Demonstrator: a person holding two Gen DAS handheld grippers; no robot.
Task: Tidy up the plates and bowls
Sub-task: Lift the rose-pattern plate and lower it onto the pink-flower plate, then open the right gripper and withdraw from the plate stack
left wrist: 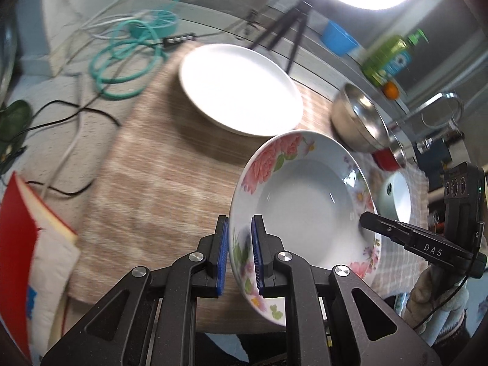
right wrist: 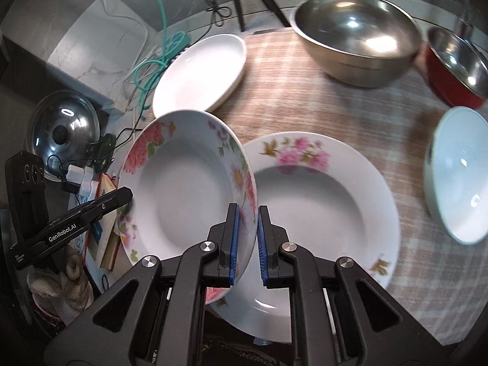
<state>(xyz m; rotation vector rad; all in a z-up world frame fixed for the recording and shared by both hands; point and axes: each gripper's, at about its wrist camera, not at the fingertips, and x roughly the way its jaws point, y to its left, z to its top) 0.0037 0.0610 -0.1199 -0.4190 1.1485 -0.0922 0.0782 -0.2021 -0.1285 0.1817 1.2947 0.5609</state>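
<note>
porcelain with pink flowers is up in the air here: a flowered soup plate (right wrist: 186,183) is held off the table by both grippers at once. the left gripper (left wrist: 239,253) has its blue pads (left wrist: 222,253) closed narrow on the plate's near rim, rim squeezed between them, and the right gripper (right wrist: 246,241) does the same on the opposite rim, jaws nearly together with only the thin edge in the gap. the plate is tilted, one side raised, its hollow facing both cameras. in the right wrist view it hangs above the left edge of a second flowered plate (right wrist: 323,207), which lies flat on the beige checked cloth (right wrist: 305,97), and it covers part of that plate's rim. further back on the cloth sits a plain white plate (right wrist: 201,70), well apart from the held one. behind and to the right stands a big steel bowl (right wrist: 357,36), and just beside it a red bowl with a steel inside (right wrist: 457,67). a pale white bowl (right wrist: 457,170) rests at the right edge of the cloth. off the cloth to the left, a steel pot lid (right wrist: 61,134) and a red book (left wrist: 18,231) lie lower down, with a teal cable (left wrist: 128,58) coiled near the white plate. a gloved hand (right wrist: 61,286) shows under the left gripper's body in the right wrist view. a green bottle (left wrist: 390,58) stands on the ledge behind the bowls.
</note>
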